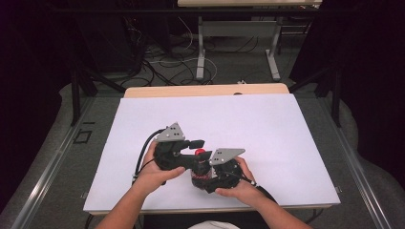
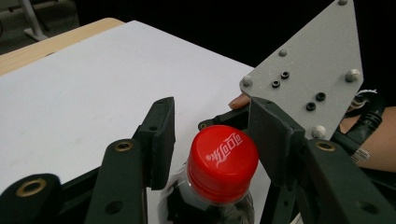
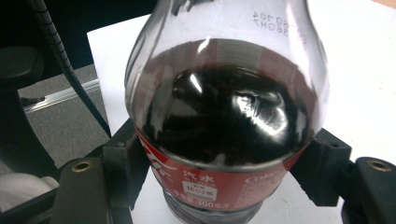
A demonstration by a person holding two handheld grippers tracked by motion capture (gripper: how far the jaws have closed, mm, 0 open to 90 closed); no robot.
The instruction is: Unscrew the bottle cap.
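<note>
The cola bottle [image 3: 224, 121] stood near the person's edge of the white table [image 1: 267, 124], between the two hands, with dark drink filling it up to the shoulder and a red label around its body. In the right gripper view, the right gripper [image 3: 224, 186] had its two black jaws clamped on either side of the bottle's labelled body, the pads pressing against the label low down, so the bottle was firmly held. In the high view the right hand [image 1: 239, 183] rested at the bottle's right, with the grey three-cornered plate of its gripper lying just beside the cap. The red cap [image 2: 223, 161] was on the bottle's neck, its white lettering facing up. In the left gripper view, the left gripper [image 2: 212, 140] had its jaws set on both sides of the cap at a narrow spread; the right-hand pad lay against the cap's edge, while the left-hand pad stood just beside it with a thin gap, so the cap sat between the jaws without being squeezed. The left hand [image 1: 160, 167] held that gripper from the bottle's left in the high view, its cable looping back over the table towards the forearm.
</note>
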